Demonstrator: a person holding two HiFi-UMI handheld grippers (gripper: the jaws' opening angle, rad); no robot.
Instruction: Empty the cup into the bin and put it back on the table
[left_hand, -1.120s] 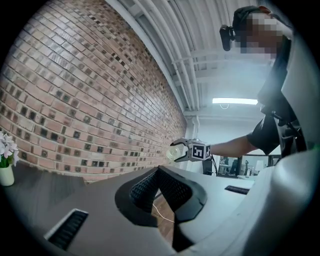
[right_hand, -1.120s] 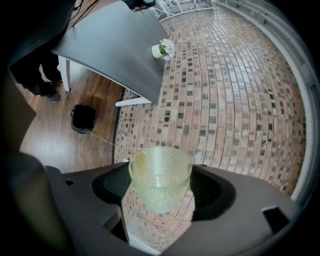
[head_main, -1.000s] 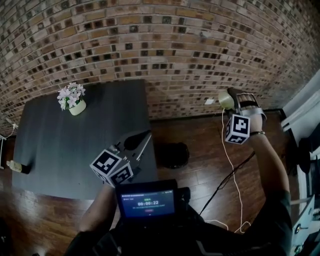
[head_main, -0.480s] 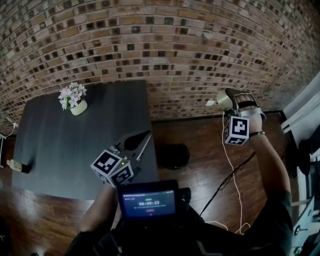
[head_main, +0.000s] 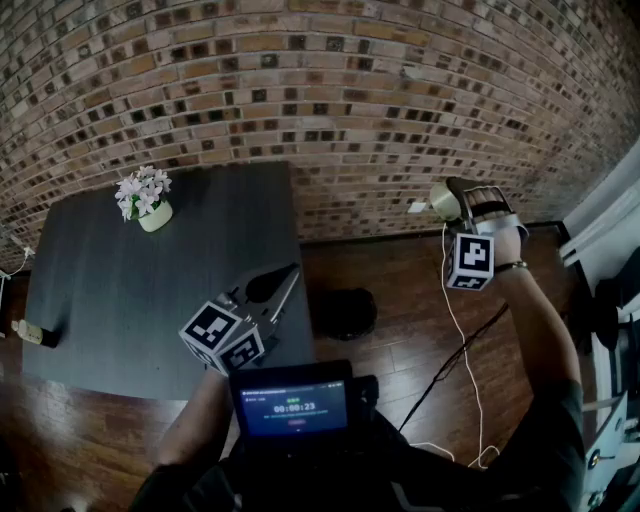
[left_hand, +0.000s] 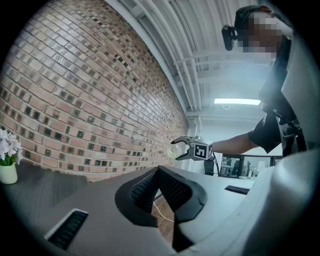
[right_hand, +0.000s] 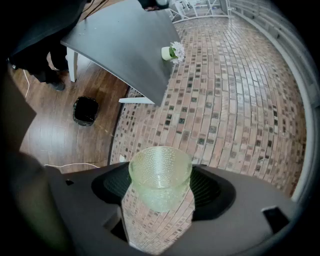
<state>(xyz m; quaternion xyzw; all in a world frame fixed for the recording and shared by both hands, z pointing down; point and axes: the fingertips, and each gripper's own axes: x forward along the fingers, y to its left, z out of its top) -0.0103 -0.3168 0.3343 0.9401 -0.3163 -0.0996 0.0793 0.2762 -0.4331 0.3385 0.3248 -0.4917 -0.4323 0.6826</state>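
Observation:
A translucent pale green cup (right_hand: 160, 177) lies on its side between the jaws of my right gripper (right_hand: 161, 186), its mouth facing the camera; nothing shows inside it. In the head view the right gripper (head_main: 452, 200) holds the cup (head_main: 441, 200) high by the brick wall, to the right of the black bin (head_main: 343, 310) on the wood floor. The bin (right_hand: 86, 110) stands well below, beside the dark table (right_hand: 125, 40). My left gripper (head_main: 282, 283) hovers over the table's (head_main: 150, 290) right edge, jaws closed and empty. The left gripper view shows the cup (left_hand: 175, 150) in the distance.
A white pot of flowers (head_main: 147, 197) stands at the table's far left. A small object (head_main: 30, 333) lies at the table's left edge. A white cable (head_main: 460, 330) runs over the floor from a wall socket (head_main: 417, 206). A screen (head_main: 290, 405) sits at my chest.
The right gripper has shifted slightly left with the cup in it. The left gripper has stayed where it was.

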